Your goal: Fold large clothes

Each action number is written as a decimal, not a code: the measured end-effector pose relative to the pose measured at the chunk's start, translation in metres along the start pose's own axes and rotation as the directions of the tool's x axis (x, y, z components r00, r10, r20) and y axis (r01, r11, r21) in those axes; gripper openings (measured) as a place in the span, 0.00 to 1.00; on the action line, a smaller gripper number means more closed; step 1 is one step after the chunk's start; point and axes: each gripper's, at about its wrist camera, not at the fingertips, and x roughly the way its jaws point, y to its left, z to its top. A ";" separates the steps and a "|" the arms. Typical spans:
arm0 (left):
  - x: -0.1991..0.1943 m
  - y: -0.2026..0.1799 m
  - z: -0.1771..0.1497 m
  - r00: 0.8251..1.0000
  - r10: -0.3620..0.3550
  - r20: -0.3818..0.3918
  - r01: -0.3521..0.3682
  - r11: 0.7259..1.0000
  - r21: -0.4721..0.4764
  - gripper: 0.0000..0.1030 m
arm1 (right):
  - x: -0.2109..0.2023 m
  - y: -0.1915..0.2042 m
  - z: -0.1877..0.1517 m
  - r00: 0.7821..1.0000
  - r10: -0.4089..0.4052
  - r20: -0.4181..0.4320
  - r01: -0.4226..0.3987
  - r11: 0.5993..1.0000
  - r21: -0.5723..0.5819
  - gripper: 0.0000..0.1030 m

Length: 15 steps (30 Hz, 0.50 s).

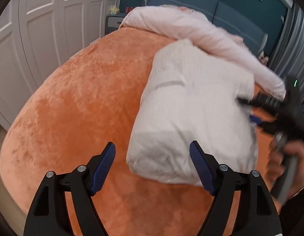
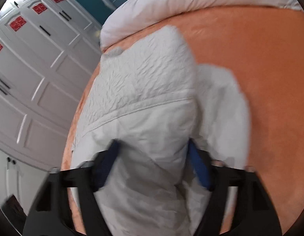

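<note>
A white padded garment (image 1: 191, 114) lies folded in a bundle on the orange bed (image 1: 77, 102). My left gripper (image 1: 152, 147) is open and empty, its blue pads just in front of the garment's near left corner. In the left wrist view the right gripper (image 1: 254, 112) is at the garment's right edge, blurred. In the right wrist view the garment (image 2: 148, 102) fills the middle and bulges between the wide-spread fingers of my right gripper (image 2: 152, 153). The view is blurred and the jaws stand wide apart around the cloth.
A rolled pale pink duvet (image 1: 191, 29) lies along the far side of the bed. White wardrobe doors (image 1: 44, 29) stand to the left. A blue headboard (image 1: 220, 9) and a small nightstand (image 1: 114, 21) are at the back. The orange bed (image 2: 260, 68) stretches to the right of the garment.
</note>
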 end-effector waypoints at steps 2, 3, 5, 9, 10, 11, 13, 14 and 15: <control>0.007 0.001 0.007 1.000 0.028 -0.004 -0.028 1.000 0.010 0.74 | -0.011 0.001 0.000 0.999 0.020 0.047 -0.019 1.000 -0.019 0.14; 0.014 0.002 0.008 0.999 0.044 -0.012 -0.043 0.999 0.020 0.74 | -0.018 -0.003 -0.003 0.997 0.037 0.072 -0.036 0.999 -0.015 0.12; 0.028 0.001 0.006 0.997 0.067 -0.039 -0.065 0.997 0.039 0.74 | -0.024 -0.011 -0.002 0.993 0.049 0.108 -0.049 0.999 -0.001 0.11; 0.038 -0.003 -0.003 0.995 0.079 -0.056 -0.077 0.996 0.040 0.76 | 0.012 -0.016 -0.018 0.999 -0.053 0.009 0.053 0.995 -0.084 0.16; 0.038 -0.005 -0.004 0.994 0.091 -0.054 -0.089 0.995 0.045 0.76 | 0.012 -0.015 -0.017 0.998 -0.061 0.007 0.062 0.995 -0.085 0.16; 0.037 -0.007 -0.005 0.993 0.103 -0.052 -0.100 0.994 0.054 0.75 | 0.010 -0.013 -0.015 0.998 -0.066 0.006 0.067 0.995 -0.079 0.16; 0.032 -0.011 -0.007 0.992 0.120 -0.050 -0.116 0.991 0.072 0.75 | -0.005 -0.001 -0.016 0.994 -0.103 0.040 0.107 0.990 -0.092 0.17; 0.030 -0.013 -0.008 0.991 0.123 -0.048 -0.119 0.990 0.076 0.75 | -0.020 0.009 -0.022 0.988 -0.134 0.080 0.144 0.981 -0.131 0.18; 0.027 -0.016 -0.010 0.991 0.126 -0.047 -0.122 0.989 0.083 0.75 | -0.029 0.019 -0.028 0.982 -0.153 0.114 0.170 0.972 -0.160 0.18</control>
